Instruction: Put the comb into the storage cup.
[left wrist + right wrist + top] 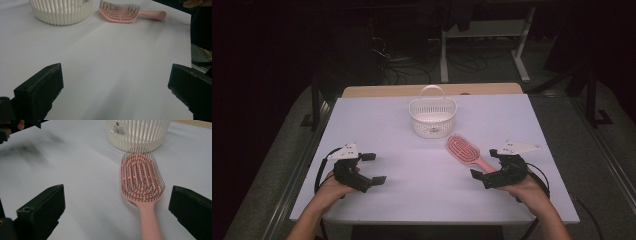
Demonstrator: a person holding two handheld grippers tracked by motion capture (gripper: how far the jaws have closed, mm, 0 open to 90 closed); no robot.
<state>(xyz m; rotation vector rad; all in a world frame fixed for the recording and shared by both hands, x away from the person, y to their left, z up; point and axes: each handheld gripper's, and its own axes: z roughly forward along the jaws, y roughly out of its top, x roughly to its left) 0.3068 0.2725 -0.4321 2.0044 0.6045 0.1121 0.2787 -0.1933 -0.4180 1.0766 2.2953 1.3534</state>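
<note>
Pink hairbrush (pixel 142 182) lies flat, bristles up, right between my right tongs' (pixel 488 163) wide-open jaws, handle pointing back at me. That makes the handle easy to pinch. They hold nothing yet. White basket (pixel 432 116) stands just past the brush head, so I think the brush goes in there. My left tongs (pixel 373 168) are wide open too, empty, waiting over the bare table (pixel 412 200).

High view is looking forward and down from above the person's side, taking in the whole table (pixel 512 200). Left gripper view is sitting low over the tabletop, facing the basket (pixel 61 11) and hairbrush (pixel 120 12) farther off. Right gripper view is sitting close behind the hairbrush, facing the basket; all three are sharing both.
</note>
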